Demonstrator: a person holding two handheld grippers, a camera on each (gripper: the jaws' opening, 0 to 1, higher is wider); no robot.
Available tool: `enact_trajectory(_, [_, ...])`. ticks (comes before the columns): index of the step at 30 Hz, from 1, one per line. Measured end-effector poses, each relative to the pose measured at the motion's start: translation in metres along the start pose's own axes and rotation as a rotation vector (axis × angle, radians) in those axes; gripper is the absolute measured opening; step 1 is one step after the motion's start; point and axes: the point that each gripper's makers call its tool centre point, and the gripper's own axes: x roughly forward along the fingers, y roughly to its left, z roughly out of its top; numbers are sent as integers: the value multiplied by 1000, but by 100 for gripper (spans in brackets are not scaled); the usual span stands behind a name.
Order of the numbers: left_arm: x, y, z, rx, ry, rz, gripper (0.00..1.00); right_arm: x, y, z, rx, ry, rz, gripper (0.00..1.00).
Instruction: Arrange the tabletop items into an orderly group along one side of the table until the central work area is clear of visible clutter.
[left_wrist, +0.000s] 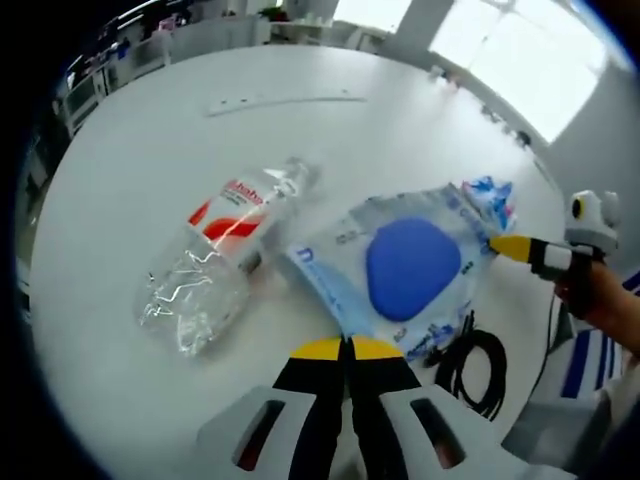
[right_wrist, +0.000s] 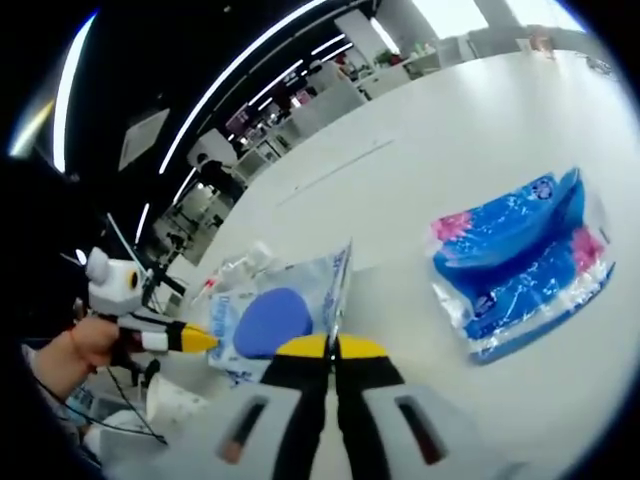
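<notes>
Packet (left_wrist: 412, 268), clear plastic with a blue pad inside, lies flat on the white table (left_wrist: 130, 170) just ahead of the left gripper (left_wrist: 347, 349), a touch to its right, its long axis running from near left to far right. That gripper's jaws are pressed together on nothing, short of the packet's near edge. The right gripper (right_wrist: 332, 347) is the one that has it: in the right gripper view the jaws are clamped on the packet's thin edge, which stands up between the yellow tips. So the move likely turns on the right hand's pull, since the packet sits between the two tools.

A crushed clear bottle (left_wrist: 225, 250) with a red label lies just left of the packet, touching or nearly so, its cap end pointing far. A black cable (left_wrist: 478, 368) coils near the packet's near right corner. In the right gripper view a blue tissue pack (right_wrist: 522, 262) lies well apart to the right.
</notes>
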Motion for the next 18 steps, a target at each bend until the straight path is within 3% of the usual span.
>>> enact_trajectory(18, [9,-16,18,5,-52,-33,0,-13,-14,12,24,-62,-59,0])
